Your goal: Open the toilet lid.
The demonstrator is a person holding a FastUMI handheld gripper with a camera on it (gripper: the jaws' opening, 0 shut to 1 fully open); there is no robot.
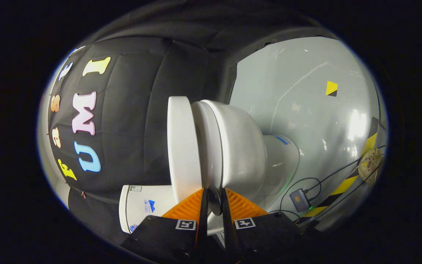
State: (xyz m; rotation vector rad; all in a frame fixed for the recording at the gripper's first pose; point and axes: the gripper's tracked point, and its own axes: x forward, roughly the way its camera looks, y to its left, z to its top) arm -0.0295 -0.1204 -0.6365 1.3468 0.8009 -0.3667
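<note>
White, glossy ceramic curves away ahead of my fingers (214, 200): the toilet (247, 154) appears rolled on its side in my view, its bowl bulging toward 3 o'clock and the flat, smooth-edged lid (181, 146) standing at 12 o'clock, just beyond my tips. My fingers are nearly closed, apparently pinching a thin rim edge between them, though I cannot tell whether both press it. To lift well, I should keep a firm pinch and follow the hinge's arc toward the tank (141, 209).
</note>
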